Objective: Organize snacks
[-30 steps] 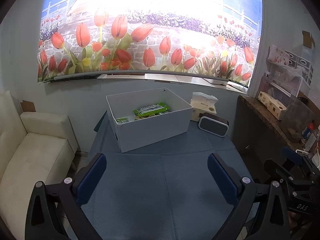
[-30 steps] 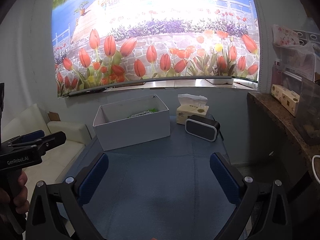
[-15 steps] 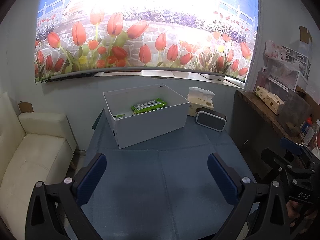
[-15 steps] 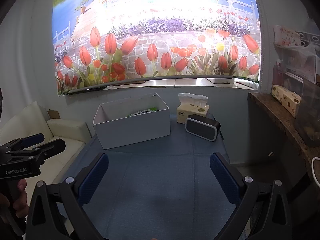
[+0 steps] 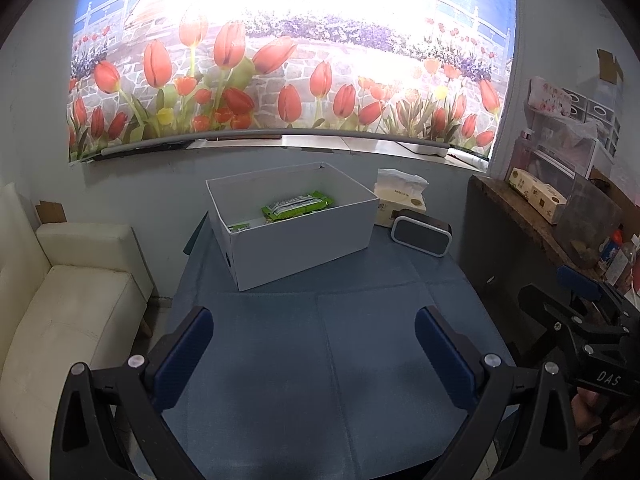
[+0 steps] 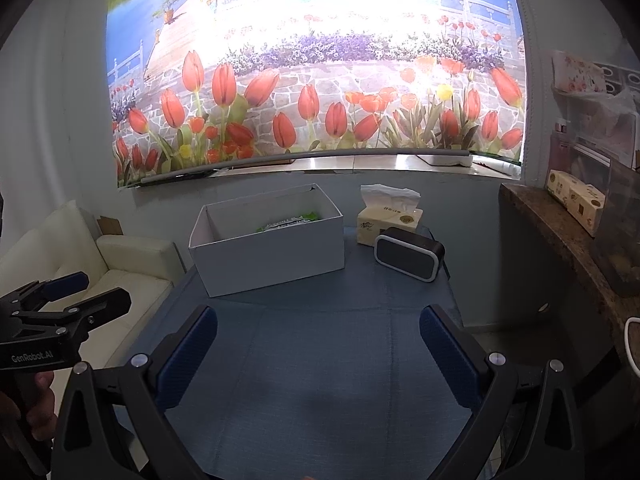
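I see a white rectangular box [image 5: 296, 236], open-topped, at the far side of the blue table, turned slightly so one corner points toward me. Inside lies a green snack packet [image 5: 298, 205] with a white printed panel, flat, resting toward the far right of the box. A second, smaller green-and-white packet [image 5: 240, 227] sits near the left wall, mostly hidden by the rim. From the right wrist view I only catch the top edge of the green snack packet [image 6: 290, 222] above the near wall of the box [image 6: 268, 252].
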`<state>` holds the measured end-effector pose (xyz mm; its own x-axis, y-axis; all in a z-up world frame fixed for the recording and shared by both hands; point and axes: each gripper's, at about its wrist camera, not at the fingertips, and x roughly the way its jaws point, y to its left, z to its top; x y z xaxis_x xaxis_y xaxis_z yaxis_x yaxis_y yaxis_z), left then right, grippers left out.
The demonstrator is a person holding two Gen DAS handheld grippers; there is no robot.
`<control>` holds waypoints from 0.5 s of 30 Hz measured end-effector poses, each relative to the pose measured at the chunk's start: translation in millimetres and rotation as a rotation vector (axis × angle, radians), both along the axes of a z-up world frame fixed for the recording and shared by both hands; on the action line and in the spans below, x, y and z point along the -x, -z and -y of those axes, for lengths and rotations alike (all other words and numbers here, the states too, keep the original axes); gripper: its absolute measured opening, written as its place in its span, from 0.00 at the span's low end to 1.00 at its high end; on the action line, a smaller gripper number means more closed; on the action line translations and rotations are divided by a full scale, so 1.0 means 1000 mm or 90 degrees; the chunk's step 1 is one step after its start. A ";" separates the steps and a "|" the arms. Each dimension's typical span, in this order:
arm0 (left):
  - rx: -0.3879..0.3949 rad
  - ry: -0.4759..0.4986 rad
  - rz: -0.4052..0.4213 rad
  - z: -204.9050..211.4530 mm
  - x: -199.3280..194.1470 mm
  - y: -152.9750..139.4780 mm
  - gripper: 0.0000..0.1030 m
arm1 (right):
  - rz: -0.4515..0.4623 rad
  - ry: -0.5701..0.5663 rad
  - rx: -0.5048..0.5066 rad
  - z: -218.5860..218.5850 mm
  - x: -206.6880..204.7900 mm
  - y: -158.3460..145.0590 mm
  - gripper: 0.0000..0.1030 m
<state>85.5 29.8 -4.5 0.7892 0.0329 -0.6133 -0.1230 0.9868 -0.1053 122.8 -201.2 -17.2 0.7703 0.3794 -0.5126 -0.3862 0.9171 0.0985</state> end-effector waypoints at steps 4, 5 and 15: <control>-0.002 -0.002 -0.002 -0.001 0.001 0.001 1.00 | -0.001 -0.005 -0.001 -0.001 0.000 0.000 1.00; -0.002 -0.003 -0.002 -0.001 0.002 0.001 1.00 | -0.002 -0.005 -0.002 -0.002 0.000 0.000 1.00; -0.005 -0.002 0.003 0.000 0.002 -0.002 1.00 | -0.003 -0.007 -0.004 -0.001 0.000 0.000 1.00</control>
<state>83.5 30.1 -2.9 0.7915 0.0400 -0.6098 -0.1260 0.9871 -0.0987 122.6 -200.0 -17.2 0.7633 0.3917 -0.5137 -0.3964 0.9119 0.1064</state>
